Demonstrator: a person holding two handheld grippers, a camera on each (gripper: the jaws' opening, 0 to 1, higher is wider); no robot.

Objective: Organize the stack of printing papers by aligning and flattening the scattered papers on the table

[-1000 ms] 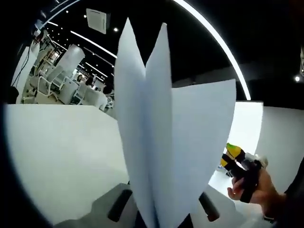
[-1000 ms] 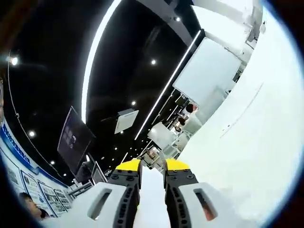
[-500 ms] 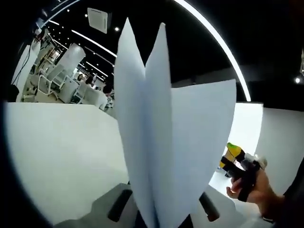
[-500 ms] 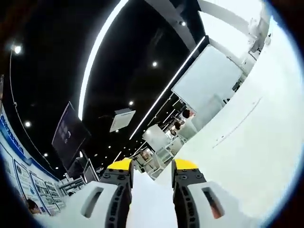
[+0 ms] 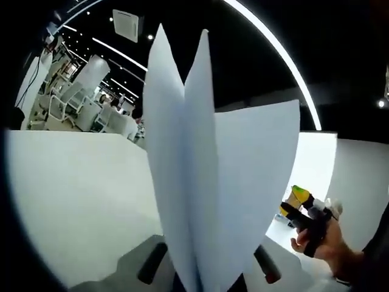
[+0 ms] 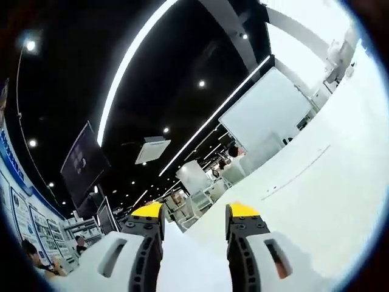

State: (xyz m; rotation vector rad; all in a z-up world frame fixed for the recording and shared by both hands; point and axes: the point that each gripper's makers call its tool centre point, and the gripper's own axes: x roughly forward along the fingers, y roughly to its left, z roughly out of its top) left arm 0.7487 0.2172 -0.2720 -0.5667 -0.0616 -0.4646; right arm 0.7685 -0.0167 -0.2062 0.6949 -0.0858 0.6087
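My left gripper pinches the papers upright above the table, their top edges fanned apart. My right gripper hangs spread, gripping nothing. With one low pinch, sheets could slide out or buckle.

Both grippers are the same build: chunky light-grey bodies with dark oval slots. The right gripper has black ribbed jaws capped in yellow. The person's hand comes out of a dark sleeve.
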